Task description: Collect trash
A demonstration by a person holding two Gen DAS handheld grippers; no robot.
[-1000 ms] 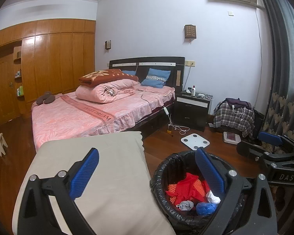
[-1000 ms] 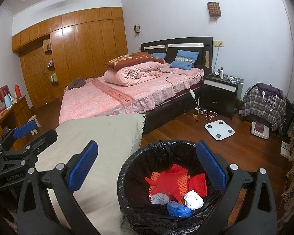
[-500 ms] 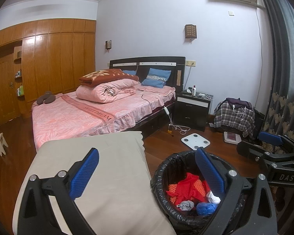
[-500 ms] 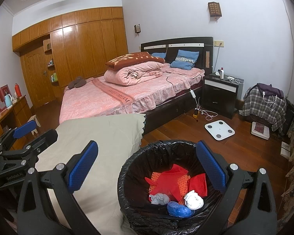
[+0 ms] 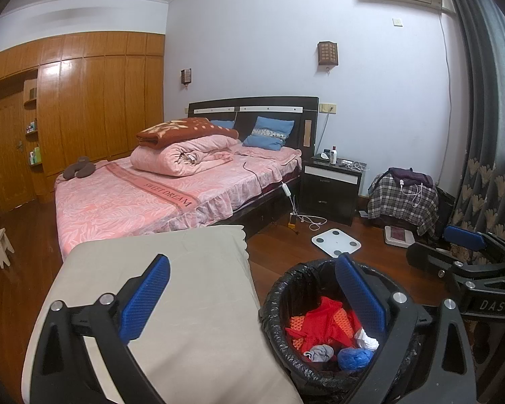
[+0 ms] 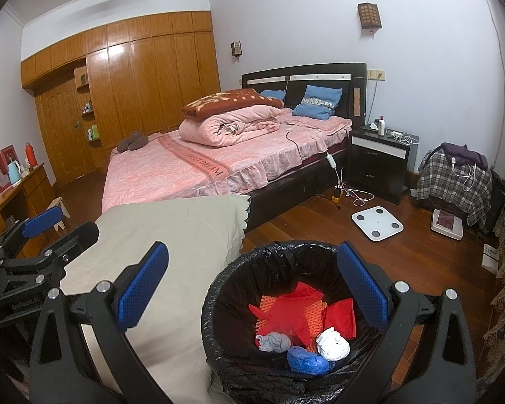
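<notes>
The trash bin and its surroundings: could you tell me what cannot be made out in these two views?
- Trash bin, right wrist view: its base is cut off by the bottom edge; the right gripper finger covers part of the rim.
- Left wrist view: the left gripper finger hides part of the red trash.
- Both views: items beneath the top layer are buried.
- Bottle label: too small.

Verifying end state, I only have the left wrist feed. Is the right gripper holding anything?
Observer: No. The right gripper is open, with nothing between its pads.
Operator: Part of the bin is blocked for me. What am I missing in it?
Observer: A white wad, seen whole here, beside a blue wad and a grey wad.
Operator: Anything off my left edge?
Observer: A desk with a blue kettle and a red flask.
</notes>
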